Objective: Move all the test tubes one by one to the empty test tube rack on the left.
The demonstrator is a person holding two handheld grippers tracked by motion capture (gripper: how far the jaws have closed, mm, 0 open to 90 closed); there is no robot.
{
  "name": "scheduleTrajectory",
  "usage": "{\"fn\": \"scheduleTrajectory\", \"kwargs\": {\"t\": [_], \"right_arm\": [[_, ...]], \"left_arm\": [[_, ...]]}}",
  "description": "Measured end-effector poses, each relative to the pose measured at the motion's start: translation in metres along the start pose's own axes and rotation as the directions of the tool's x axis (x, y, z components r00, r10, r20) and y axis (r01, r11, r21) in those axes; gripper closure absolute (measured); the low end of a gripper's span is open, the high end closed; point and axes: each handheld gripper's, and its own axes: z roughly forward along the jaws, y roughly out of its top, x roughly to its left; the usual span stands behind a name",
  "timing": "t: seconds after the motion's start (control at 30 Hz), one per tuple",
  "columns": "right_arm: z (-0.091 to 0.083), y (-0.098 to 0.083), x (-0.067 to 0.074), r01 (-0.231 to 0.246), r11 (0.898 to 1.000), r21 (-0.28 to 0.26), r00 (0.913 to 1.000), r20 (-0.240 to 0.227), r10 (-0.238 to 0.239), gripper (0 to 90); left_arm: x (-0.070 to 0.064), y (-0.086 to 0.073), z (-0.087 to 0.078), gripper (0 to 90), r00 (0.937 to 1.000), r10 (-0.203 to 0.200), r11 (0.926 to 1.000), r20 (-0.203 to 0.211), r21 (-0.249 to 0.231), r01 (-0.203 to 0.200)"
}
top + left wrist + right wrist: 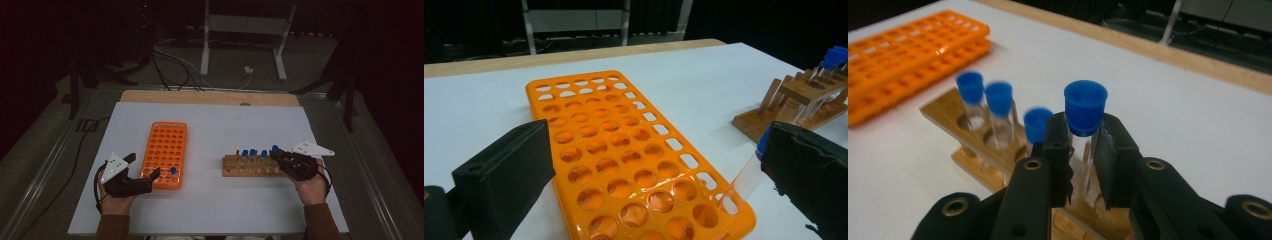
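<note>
An orange tube rack (164,150) lies left of centre on the white table, with one blue-capped tube (173,173) standing in its near right corner. My left gripper (145,166) is open at the rack's near end; in the left gripper view its jaws (656,140) stand wide apart on either side of the orange rack (614,150), and the tube (744,175) leans beside the right jaw. My right gripper (1082,145) is shut on a blue-capped tube (1085,107) at the right end of the wooden rack (250,167). Three more capped tubes (999,97) stand in that rack.
A wooden strip (210,97) borders the far edge of the white table (235,125). Cables and a white stand's legs (242,45) lie on the floor beyond. The room around is dark.
</note>
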Motion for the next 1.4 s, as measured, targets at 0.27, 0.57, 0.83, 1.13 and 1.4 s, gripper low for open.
{"fn": "scheduleTrajectory", "kwargs": {"t": [0.27,0.57,0.83,1.13,1.4], "right_arm": [[-0.013,0.018,0.008,0.049,0.998,-0.04,0.9987,0.018,-0.048,76.9],[-0.028,0.034,0.016,0.074,0.995,-0.061,0.9972,0.013,-0.073,76.9],[-0.03,0.036,0.027,0.077,0.995,-0.059,0.9968,-0.017,-0.078,76.9],[-0.016,0.038,0.046,0.085,0.995,-0.058,0.9926,-0.081,-0.09,76.9],[0.001,0.05,0.064,0.076,0.994,-0.075,0.9853,-0.147,-0.087,76.8]], "left_arm": [[0.0,0.0,-0.001,0.9,1.0,-0.002,1.0,-0.001,-0.003,0.002],[-0.004,0.007,-0.004,0.9,0.9998,-0.001,0.9996,0.021,-0.028,0.001],[-0.013,0.018,-0.006,0.9,0.9988,0.036,0.9973,0.035,-0.065,-0.033],[-0.024,0.03,-0.003,0.9,0.9945,0.044,0.9978,0.095,-0.054,-0.039],[-0.036,0.042,0.004,0.9,0.9896,0.068,0.9971,0.127,-0.043,-0.063]]}}
